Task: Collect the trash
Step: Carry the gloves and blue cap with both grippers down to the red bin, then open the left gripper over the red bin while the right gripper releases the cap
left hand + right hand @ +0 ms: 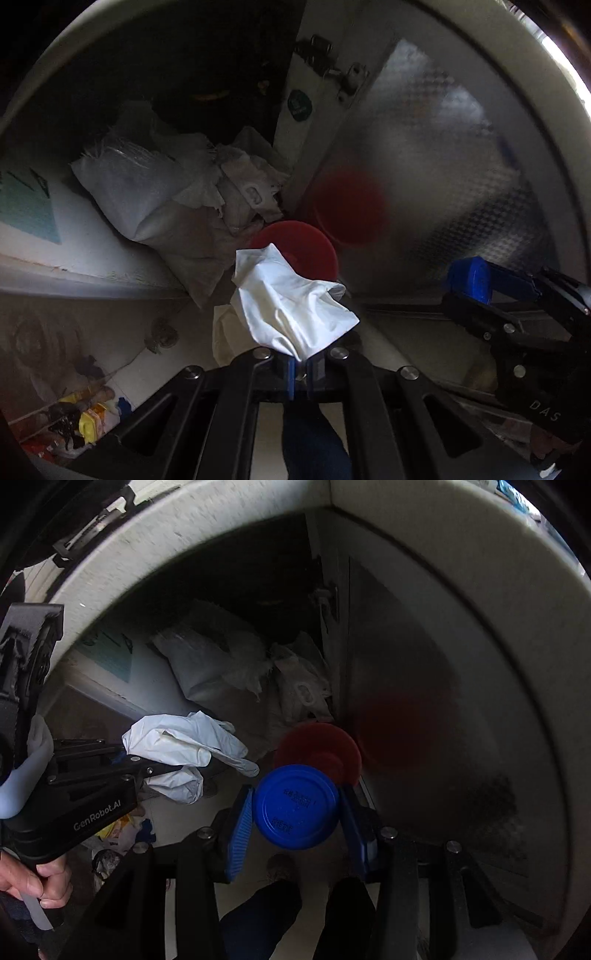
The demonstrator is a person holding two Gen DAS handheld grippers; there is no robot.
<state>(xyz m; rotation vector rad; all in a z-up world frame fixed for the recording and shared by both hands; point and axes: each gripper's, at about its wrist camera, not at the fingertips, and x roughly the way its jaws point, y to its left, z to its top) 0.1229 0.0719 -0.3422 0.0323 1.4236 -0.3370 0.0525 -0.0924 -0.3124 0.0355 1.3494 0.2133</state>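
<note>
My left gripper (pixel 303 365) is shut on a crumpled white glove (pixel 291 299) and holds it in the air over the floor. The same glove (pixel 184 746) hangs from the left gripper (pixel 127 758) in the right wrist view. My right gripper (pixel 297 814) is shut on a round blue lid (pixel 295 806), its blue pads (pixel 240 823) pressing both sides. In the left wrist view the right gripper (pixel 476 280) shows at the right edge. A red bucket (pixel 295 247) stands on the floor just beyond both grippers, by a frosted door; it also shows in the right wrist view (pixel 321 749).
White sacks and bags (pixel 155 192) are piled in the dark corner behind the bucket. A frosted metal-framed door (pixel 436 177) stands at the right. A litter pile with yellow wrappers (pixel 81 421) lies on the floor at lower left. A white counter edge (pixel 258 535) arches overhead.
</note>
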